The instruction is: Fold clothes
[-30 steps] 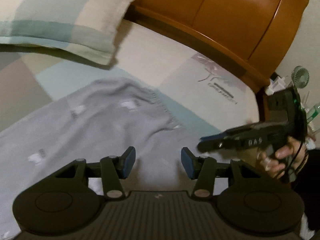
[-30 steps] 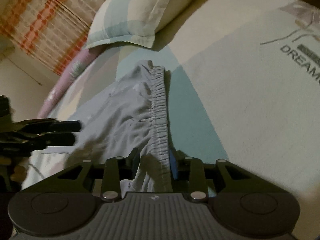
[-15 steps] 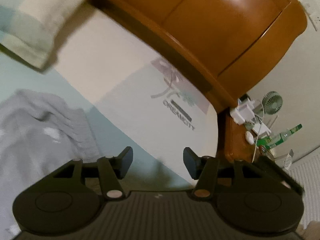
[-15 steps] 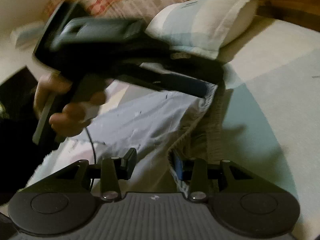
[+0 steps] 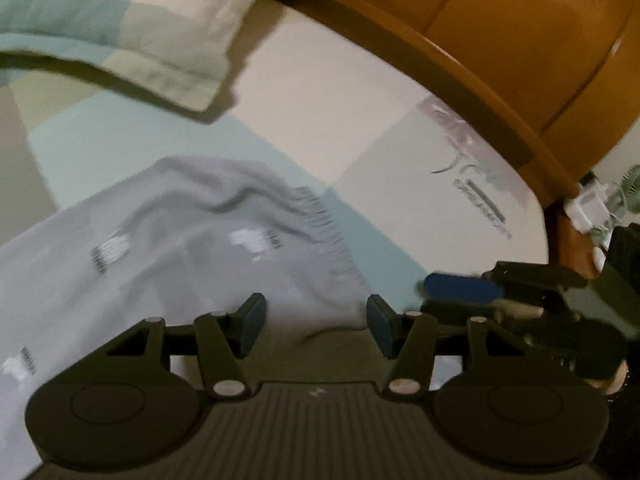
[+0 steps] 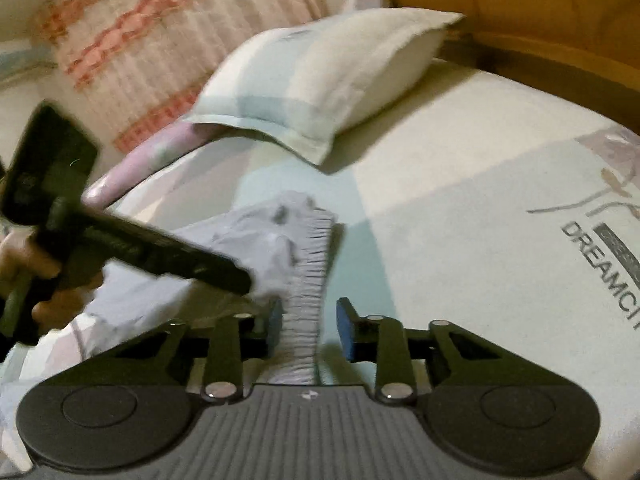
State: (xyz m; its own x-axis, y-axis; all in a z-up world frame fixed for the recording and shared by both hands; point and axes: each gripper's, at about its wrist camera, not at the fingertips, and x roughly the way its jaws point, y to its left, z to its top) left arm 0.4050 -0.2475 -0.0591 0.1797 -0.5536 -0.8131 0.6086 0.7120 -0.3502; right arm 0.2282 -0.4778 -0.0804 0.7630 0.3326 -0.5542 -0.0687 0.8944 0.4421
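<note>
A light grey garment (image 5: 168, 264) with small white marks lies spread on the bed, its ribbed elastic waistband (image 6: 310, 280) running toward me. My right gripper (image 6: 308, 322) straddles that waistband; its jaws are closing, the left pad touches the band and the right pad stands clear of it. My left gripper (image 5: 314, 320) hovers open just over the grey cloth, with nothing between its pads. In the right wrist view the left gripper (image 6: 240, 280), held by a hand, reaches in from the left onto the cloth beside the waistband. The right gripper (image 5: 452, 296) shows at the right of the left wrist view.
A pale checked pillow (image 6: 320, 80) lies at the head of the bed, before the orange wooden headboard (image 5: 500, 20). The bedsheet (image 6: 480, 200) carries printed lettering at the right. A small fan (image 5: 632, 188) and clutter stand beyond the bed corner. A pink striped curtain (image 6: 160, 40) hangs behind.
The left view swung toward the headboard, then back over the garment. My left gripper came in close beside the right one. The right jaws let go of the bunched waistband and now stand around it.
</note>
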